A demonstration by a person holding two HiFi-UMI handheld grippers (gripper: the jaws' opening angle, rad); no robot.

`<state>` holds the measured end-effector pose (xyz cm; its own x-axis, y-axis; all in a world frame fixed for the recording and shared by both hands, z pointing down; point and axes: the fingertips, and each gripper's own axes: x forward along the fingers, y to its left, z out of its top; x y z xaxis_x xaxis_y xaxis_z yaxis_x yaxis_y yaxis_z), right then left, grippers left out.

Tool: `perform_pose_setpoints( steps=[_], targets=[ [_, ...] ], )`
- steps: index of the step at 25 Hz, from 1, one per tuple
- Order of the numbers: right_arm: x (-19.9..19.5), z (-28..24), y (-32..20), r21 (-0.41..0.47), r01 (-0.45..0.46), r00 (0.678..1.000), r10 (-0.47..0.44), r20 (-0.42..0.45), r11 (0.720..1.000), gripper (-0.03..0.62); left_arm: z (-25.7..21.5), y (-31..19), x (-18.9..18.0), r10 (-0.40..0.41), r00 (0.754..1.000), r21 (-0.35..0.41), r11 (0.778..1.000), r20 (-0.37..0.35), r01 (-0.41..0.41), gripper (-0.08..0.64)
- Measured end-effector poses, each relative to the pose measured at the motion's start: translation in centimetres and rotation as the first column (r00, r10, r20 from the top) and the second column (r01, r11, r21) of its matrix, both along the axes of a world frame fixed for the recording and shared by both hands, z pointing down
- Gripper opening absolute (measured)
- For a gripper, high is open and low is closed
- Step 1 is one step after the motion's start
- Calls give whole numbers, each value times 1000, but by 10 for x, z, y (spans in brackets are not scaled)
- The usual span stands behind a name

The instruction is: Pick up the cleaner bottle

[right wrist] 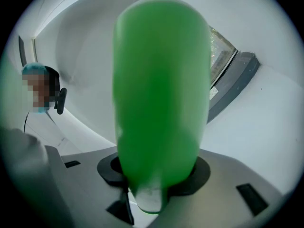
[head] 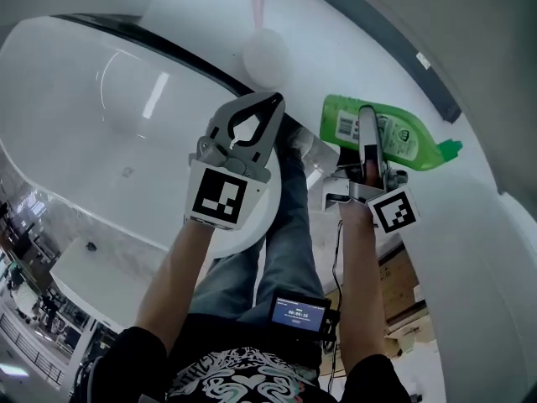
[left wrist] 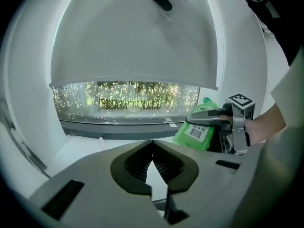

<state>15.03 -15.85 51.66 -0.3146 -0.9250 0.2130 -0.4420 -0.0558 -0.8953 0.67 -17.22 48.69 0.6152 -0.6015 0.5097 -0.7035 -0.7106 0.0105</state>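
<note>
The cleaner bottle (right wrist: 161, 103) sits clamped mid-body in the right gripper (head: 367, 124) jaws; smooth, squeezable plastic, probably slippery. The left gripper (left wrist: 152, 146) jaws meet, empty.

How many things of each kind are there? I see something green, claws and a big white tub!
green cleaner bottle: 1
claws: 2, the left claw and the right claw
white bathtub: 1
total: 4

Left gripper (head: 270, 101) jaws together (empty), forearm extended; right gripper (head: 367, 124) clamped on cleaner bottle (head: 419, 149), arm extended.
</note>
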Motion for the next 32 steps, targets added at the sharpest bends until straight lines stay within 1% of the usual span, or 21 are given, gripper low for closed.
perform_pose_setpoints(
  steps=[3, 7, 9, 11, 15, 19, 24, 26, 29, 32],
  targets=[
    [-12, -19, 5, 6, 10, 999, -10, 32, 1000, 209, -20, -1, -17, -36, 999, 17, 999, -2, 36, 14],
    [-26, -34, 17, -8, 9, 997, -8, 82, 1000, 209, -42, 2, -32, -45, 999, 51, 998, 0, 45, 15],
    [-34, -41, 25, -21, 11, 993, -8, 116, 1000, 209, -50, 5, -38, -58, 998, 58, 997, -10, 58, 15],
    [-40, -50, 29, -15, 15, 990, -13, 139, 1000, 209, -55, 5, -43, -73, 997, 64, 995, -16, 74, 15],
    [-44, -68, 40, -14, 1, 987, 1, 163, 1000, 209, -73, 9, -47, -88, 996, 90, 992, -28, 90, 14],
    [-45, -88, 50, -20, -24, 982, 28, 188, 1000, 209, -89, 25, -50, -90, 996, 48, 995, -8, 90, 15],
    [-38, -131, 79, 23, -25, 974, 19, 226, 999, 209, -129, 56, -38, -89, 996, 74, 993, -17, 90, 15],
    [-43, -147, 87, 34, -24, 972, 15, 235, 999, 209, -142, 64, -41, -89, 996, 81, 993, -19, 90, 14],
    [-54, -160, 88, 39, -33, 969, 23, 248, 999, 209, -153, 64, -48, -88, 996, 87, 992, -26, 90, 15],
    [-56, -170, 90, 26, -43, 965, 35, 261, 999, 209, -163, 62, -48, -89, 995, 90, 992, -36, 92, 15]
  ],
)
